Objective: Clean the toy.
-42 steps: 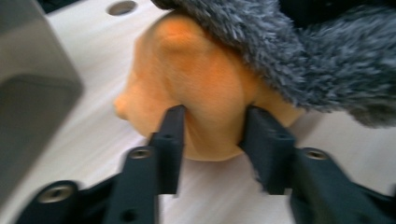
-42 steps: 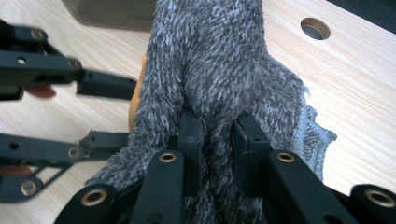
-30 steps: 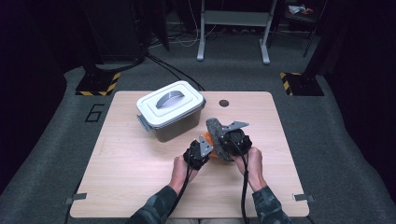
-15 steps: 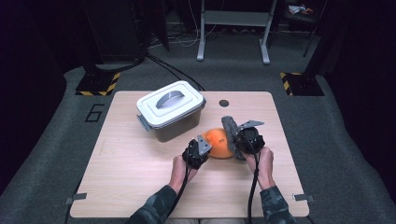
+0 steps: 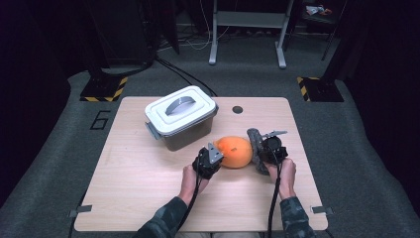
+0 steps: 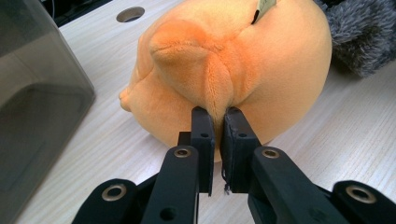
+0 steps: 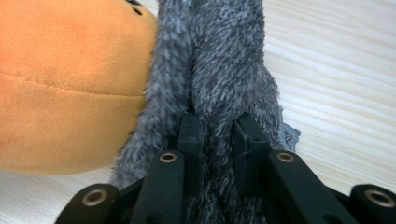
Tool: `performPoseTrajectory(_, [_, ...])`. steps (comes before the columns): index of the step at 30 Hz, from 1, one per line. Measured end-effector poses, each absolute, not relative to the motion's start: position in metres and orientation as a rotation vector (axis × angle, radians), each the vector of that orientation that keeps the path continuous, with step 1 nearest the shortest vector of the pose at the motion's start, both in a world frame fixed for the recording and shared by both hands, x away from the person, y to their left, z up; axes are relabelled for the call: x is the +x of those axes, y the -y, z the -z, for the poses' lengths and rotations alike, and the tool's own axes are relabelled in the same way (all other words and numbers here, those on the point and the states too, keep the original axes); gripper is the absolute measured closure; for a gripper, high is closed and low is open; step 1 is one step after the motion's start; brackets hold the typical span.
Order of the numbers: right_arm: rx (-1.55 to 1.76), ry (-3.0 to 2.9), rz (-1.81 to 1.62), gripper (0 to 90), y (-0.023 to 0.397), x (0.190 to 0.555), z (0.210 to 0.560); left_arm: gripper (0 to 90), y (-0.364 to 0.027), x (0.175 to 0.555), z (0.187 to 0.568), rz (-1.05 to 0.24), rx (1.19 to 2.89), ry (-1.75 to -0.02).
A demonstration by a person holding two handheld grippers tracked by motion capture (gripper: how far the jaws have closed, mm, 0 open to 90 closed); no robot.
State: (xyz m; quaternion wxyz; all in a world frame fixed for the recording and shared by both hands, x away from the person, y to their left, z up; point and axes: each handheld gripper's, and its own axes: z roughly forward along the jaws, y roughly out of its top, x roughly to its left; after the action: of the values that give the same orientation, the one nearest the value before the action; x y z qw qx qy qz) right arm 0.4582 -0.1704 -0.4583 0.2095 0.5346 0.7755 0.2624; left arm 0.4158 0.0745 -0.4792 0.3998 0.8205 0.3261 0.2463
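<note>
Round orange plush toy (image 5: 235,151) near table middle: soft, light. My left hand-held gripper (image 6: 215,122) pinches its seam fold; right hand-held gripper (image 7: 218,129) clamps grey fur part (image 7: 224,60).

The high view looks forward and down from above the person's side of the table (image 5: 148,198), far enough back to take in the whole top and the floor beyond. The left gripper view rides on the left hand-held gripper (image 6: 215,140) and looks along its jaws, very near the orange plush toy (image 6: 243,70) just ahead. The right gripper view rides on the right hand-held gripper (image 7: 219,135), close against grey fur (image 7: 224,60), with the orange plush toy at its left. All three views share that toy and the table around it.
</note>
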Motion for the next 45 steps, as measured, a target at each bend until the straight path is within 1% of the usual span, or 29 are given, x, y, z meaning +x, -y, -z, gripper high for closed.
performPoseTrajectory(5, [1.450, -2.111, -0.772, 75.0, 0.168, 0.446, 0.435, 84.4, -0.076, 0.417, 0.479, -0.614, 2.069, -0.837])
performPoseTrajectory(9, [1.341, -2.111, -0.832, 75.0, 0.152, 0.430, 0.408, 84.3, -0.077, 0.417, 0.479, -0.603, 2.073, -0.839])
performPoseTrajectory(15, [1.193, -2.164, -0.941, 75.0, 0.122, 0.415, 0.389, 84.3, -0.076, 0.417, 0.479, -0.612, 2.073, -0.833])
performPoseTrajectory(20, [1.152, -2.222, -0.961, 75.0, 0.102, 0.414, 0.392, 84.3, -0.075, 0.417, 0.479, -0.610, 2.075, -0.831])
performPoseTrajectory(29, [1.145, -2.263, -0.899, 75.1, 0.092, 0.423, 0.411, 84.3, -0.075, 0.417, 0.479, -0.600, 2.068, -0.833])
performPoseTrajectory(34, [1.158, -2.241, -0.887, 75.1, 0.103, 0.425, 0.411, 84.3, -0.074, 0.417, 0.478, -0.598, 2.077, -0.819])
performPoseTrajectory(39, [1.240, -2.210, -0.866, 75.1, 0.121, 0.430, 0.416, 84.3, -0.074, 0.417, 0.478, -0.592, 2.083, -0.816])
performPoseTrajectory(45, [1.341, -2.179, -0.831, 75.0, 0.144, 0.441, 0.429, 84.3, -0.074, 0.417, 0.478, -0.599, 2.080, -0.817])
